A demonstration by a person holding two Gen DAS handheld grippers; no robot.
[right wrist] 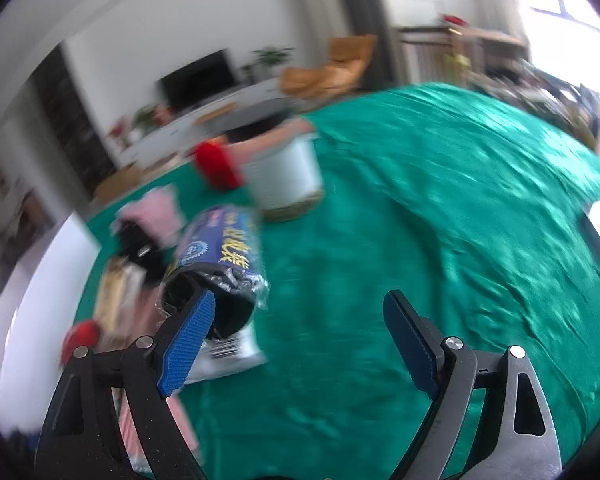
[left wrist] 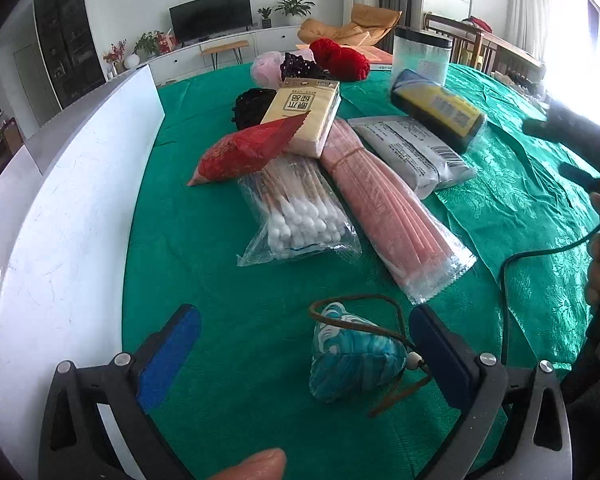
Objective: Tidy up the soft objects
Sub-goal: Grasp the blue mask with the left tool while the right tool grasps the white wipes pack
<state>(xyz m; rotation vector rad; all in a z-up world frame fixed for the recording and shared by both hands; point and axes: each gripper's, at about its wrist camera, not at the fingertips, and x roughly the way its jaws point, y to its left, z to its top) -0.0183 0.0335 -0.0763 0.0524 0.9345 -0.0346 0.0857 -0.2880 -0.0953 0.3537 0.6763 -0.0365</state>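
Observation:
On the green cloth (left wrist: 228,280) a blue patterned sachet (left wrist: 352,356) with a brown cord lies between the fingers of my left gripper (left wrist: 304,348), which is open around it. Beyond it lie a cotton swab bag (left wrist: 300,208), a pink stick pack (left wrist: 384,208), a red packet (left wrist: 248,148), a tissue pack (left wrist: 308,116), a grey pack (left wrist: 412,152) and a blue-yellow pack (left wrist: 440,108). In the blurred right wrist view my right gripper (right wrist: 300,320) is open, its left pad (right wrist: 188,344) in front of the blue-yellow pack (right wrist: 220,256).
A white board (left wrist: 60,240) stands along the cloth's left edge. Red yarn (left wrist: 340,58), a pink puff (left wrist: 266,66), dark beaded items (left wrist: 300,66) and a clear canister (left wrist: 420,54) sit at the far side. A person's hand and a black cable (left wrist: 512,264) are at the right.

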